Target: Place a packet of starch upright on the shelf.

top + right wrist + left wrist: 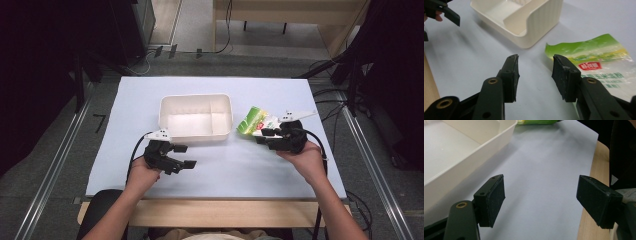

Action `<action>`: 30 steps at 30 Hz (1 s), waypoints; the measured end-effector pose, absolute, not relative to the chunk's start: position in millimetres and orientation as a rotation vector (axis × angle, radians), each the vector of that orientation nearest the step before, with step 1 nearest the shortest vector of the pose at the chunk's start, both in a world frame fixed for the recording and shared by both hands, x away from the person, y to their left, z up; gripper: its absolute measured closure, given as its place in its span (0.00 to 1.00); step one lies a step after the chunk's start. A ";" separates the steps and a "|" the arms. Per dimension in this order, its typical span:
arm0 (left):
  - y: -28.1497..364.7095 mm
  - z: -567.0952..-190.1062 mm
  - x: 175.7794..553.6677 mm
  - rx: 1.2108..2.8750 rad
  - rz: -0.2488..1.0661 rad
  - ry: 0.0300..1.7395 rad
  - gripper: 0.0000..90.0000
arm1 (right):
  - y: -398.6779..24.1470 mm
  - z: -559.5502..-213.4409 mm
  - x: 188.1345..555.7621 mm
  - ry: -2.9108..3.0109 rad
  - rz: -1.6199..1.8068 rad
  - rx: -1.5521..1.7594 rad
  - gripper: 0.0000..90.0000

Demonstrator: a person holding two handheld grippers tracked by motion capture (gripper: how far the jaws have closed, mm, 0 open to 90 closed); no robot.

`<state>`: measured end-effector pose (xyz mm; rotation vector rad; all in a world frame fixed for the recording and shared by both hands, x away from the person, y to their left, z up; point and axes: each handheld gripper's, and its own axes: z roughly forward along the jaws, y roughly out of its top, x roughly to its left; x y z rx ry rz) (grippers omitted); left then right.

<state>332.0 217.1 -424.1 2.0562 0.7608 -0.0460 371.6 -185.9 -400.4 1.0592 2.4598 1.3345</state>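
At far left of the high view, dark surroundings and a metal rail, details lost in shadow. On the pale blue table sheet, toward the near-left, the left gripper, held in the person's left hand; jaws spread wide with nothing between, seen plainly in the left gripper view, where bare sheet fills the gap. In that same view, the right-hand jaw over the wooden table edge, with a dark shape at the right margin too cropped to identify.

Centre, toward the far side: a white two-compartment tray, upright on the sheet, apparently empty, though glare washes out its floor. Cut off at the top-left corner in the left gripper view; its ribbed rounded corner visible in the right gripper view, divider partly hidden by the wall.

Just right of the tray, a green and white plastic packet, flat on the sheet, near the tray but apart from it. Red label and printed characters in the right gripper view, too small to read surely; its lower right part hidden behind the jaw.

Further right, the right gripper, held in the right hand; jaws parted, at the packet's near edge, gripping nothing. Contact with the packet impossible to tell.
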 end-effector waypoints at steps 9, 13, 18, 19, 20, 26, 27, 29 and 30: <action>216.4 -424.4 332.0 2.055 -0.047 0.764 0.26 | -214.0 -396.7 378.2 2.393 1.330 1.137 0.67; 216.2 -424.6 332.1 2.055 -0.047 0.763 0.26 | -219.3 -392.9 380.2 2.383 1.312 1.159 0.71; 216.3 -424.5 332.2 2.060 -0.048 0.762 0.26 | -229.9 -390.3 383.8 2.337 1.292 1.183 0.82; 216.3 -424.5 332.2 2.061 -0.048 0.760 0.26 | -235.2 -391.9 387.1 2.313 1.274 1.207 0.86; 216.2 -424.5 332.2 2.061 -0.048 0.760 0.26 | -235.2 -391.9 387.1 2.313 1.274 1.207 0.86; 216.0 -424.7 332.4 2.063 -0.047 0.758 0.26 | -249.4 -399.2 399.3 2.254 1.246 1.256 1.00; 216.0 -424.8 332.5 2.064 -0.047 0.756 0.26 | -251.2 -400.2 400.8 2.249 1.239 1.262 1.00; 215.9 -424.9 332.6 2.066 -0.048 0.755 0.26 | -255.0 -403.2 404.5 2.248 1.218 1.272 1.00; 215.9 -424.9 332.6 2.066 -0.048 0.755 0.26 | -255.0 -403.2 404.5 2.248 1.218 1.272 1.00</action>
